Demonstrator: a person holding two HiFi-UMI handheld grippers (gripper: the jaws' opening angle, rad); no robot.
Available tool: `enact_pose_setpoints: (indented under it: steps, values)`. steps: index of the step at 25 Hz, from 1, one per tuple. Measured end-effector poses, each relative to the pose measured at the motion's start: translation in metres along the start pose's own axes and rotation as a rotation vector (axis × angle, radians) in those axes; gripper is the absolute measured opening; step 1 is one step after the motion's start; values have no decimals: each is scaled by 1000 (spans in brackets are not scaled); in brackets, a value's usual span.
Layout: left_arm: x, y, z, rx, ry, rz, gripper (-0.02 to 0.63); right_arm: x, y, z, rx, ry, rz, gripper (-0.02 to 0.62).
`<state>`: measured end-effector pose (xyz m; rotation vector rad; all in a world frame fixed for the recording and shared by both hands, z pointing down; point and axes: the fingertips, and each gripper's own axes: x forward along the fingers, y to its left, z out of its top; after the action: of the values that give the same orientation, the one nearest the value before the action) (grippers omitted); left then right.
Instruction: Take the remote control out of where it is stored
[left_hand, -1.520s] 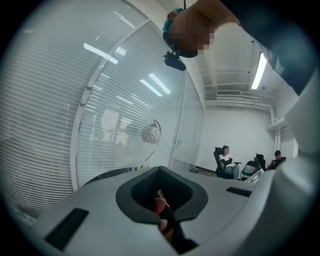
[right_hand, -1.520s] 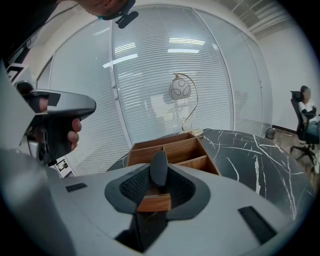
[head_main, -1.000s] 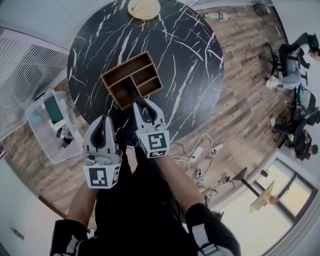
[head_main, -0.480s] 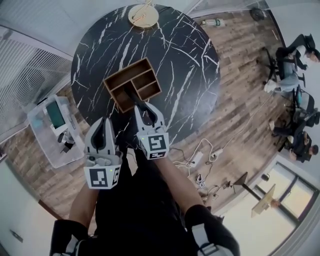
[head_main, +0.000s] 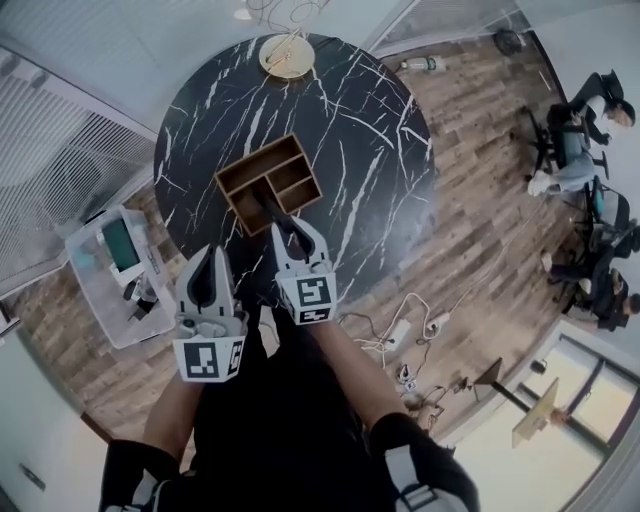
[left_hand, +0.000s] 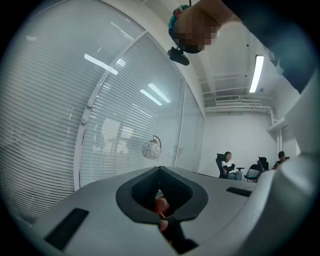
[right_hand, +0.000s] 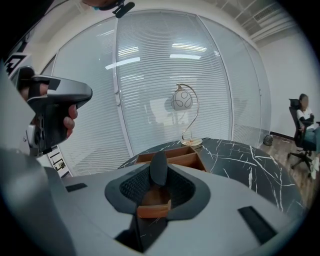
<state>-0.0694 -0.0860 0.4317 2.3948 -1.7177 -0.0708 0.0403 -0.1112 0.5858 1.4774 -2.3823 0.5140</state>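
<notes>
A wooden organizer tray (head_main: 292, 160) with several compartments lies on the round black marble table (head_main: 370, 140). My right gripper (head_main: 280, 224) reaches over the table's near edge to the tray's near side. It is shut on the dark, slim remote control (head_main: 267, 204), whose far end still dips into the near compartment. In the right gripper view the remote (right_hand: 159, 169) stands up between the jaws, with the tray (right_hand: 176, 155) right behind it. My left gripper (head_main: 210, 253) hangs off the table to the left, level, its tips together and nothing in it.
A gold-based lamp (head_main: 287, 55) stands at the table's far edge. On the floor are a clear plastic box (head_main: 112, 268) at the left, and cables with a power strip (head_main: 400, 322) at the right. People sit on chairs (head_main: 585, 150) far right. Blinds line the left wall.
My left gripper has risen slightly. The right gripper keeps still at the tray with the remote in it. The head view has drifted, so the table sits a little higher in the picture.
</notes>
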Motion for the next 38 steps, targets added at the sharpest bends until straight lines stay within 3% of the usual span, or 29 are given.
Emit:
enact_pose_setpoints:
  steps: [38]
  values:
    - [-46, -39, 74, 51, -109, -4, 8, -59, 10, 45, -25, -85, -31, 97]
